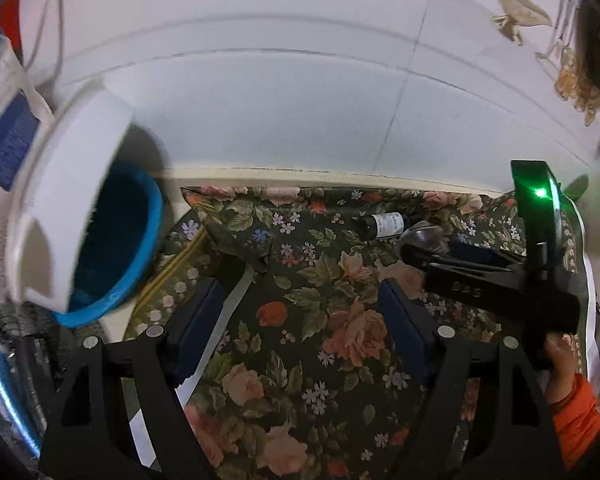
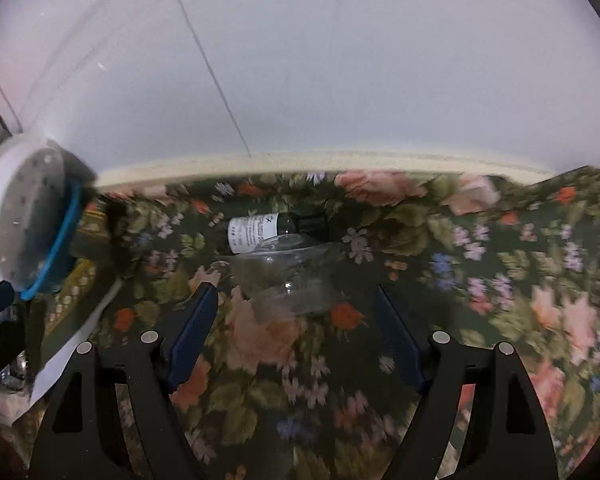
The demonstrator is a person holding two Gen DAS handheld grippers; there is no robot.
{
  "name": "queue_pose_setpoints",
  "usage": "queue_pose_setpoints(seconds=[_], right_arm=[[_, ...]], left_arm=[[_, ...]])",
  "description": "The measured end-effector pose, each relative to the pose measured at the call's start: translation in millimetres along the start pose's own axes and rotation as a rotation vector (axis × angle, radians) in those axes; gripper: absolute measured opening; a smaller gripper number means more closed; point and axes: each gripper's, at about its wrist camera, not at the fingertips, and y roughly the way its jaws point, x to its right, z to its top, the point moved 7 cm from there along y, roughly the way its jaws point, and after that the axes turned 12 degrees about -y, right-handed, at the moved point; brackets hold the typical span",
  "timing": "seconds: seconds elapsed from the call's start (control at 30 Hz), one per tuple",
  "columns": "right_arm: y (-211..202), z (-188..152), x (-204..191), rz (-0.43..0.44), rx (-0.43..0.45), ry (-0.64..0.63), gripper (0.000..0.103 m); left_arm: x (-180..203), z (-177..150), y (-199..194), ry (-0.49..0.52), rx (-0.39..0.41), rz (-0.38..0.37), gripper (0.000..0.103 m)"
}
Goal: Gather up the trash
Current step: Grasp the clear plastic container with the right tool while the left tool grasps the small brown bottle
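From the left wrist view, the left gripper [image 1: 296, 316] hangs over a flowered cloth [image 1: 300, 360] with its jaws apart and nothing between them. To its left stands a white bin [image 1: 76, 204] lined with a blue bag [image 1: 148, 240], its mouth tipped toward the cloth, which looks like the place the rubbish is meant to go. Across the cloth, near the white wall [image 1: 260, 112], a small dark bottle [image 1: 384, 226] lies on its side with a crumpled piece of clear plastic [image 1: 422, 236] touching it. The right gripper [image 1: 452, 260], held in a hand [image 1: 558, 364] with an orange sleeve, points at that pair, probably because it is the nearer tool.

From the right wrist view, the right gripper [image 2: 296, 320] also has its jaws apart and empty, and the clear plastic [image 2: 288, 276] lies just ahead of the fingertips, not yet between them. The bottle [image 2: 268, 230] sits behind it, so a grab at the plastic could nudge the bottle toward the wall. The bin [image 2: 24, 216] waits at the far left, and nothing lies across the way to it.
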Motion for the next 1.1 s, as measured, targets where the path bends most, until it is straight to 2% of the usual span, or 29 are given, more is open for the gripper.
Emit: queue_pose_setpoints(seconds=[0.07, 0.1, 0.13, 0.3, 0.6, 0.77, 0.93, 1.1], right_arm=[[5.3, -0.1, 1.5, -0.01, 0.003, -0.002, 0.074], [6.1, -0.7, 2.1, -0.019, 0.003, -0.007, 0.07], [6.7, -1.6, 1.9, -0.013, -0.003, -0.014, 0.058], [-16.3, -9.9, 15.0, -0.047, 0.022, -0.007, 0.057], [-91.6, -42.1, 77.6, -0.117, 0.084, 0.11, 0.058], [-117.2, -61.3, 105.0, -0.159, 0.094, 0.164, 0.058], [-124.8, -73.2, 117.9, -0.172, 0.095, 0.201, 0.058], [-124.0, -77.4, 116.2, -0.17, 0.091, 0.217, 0.058]], left_arm=[[-0.4, 2.0, 8.4, -0.003, -0.012, -0.005, 0.079], [-0.1, 3.5, 13.0, -0.004, -0.019, -0.01, 0.079], [0.9, 5.1, 17.9, -0.005, -0.027, -0.015, 0.079], [21.3, 15.2, 47.7, 0.007, -0.069, -0.075, 0.079], [85.0, 29.8, 126.6, 0.194, -0.132, -0.138, 0.079], [99.9, 29.1, 153.7, 0.246, -0.159, -0.145, 0.079], [109.5, 17.1, 157.1, 0.298, -0.173, -0.158, 0.059], [119.8, 0.0, 150.5, 0.346, -0.158, -0.151, 0.059]])
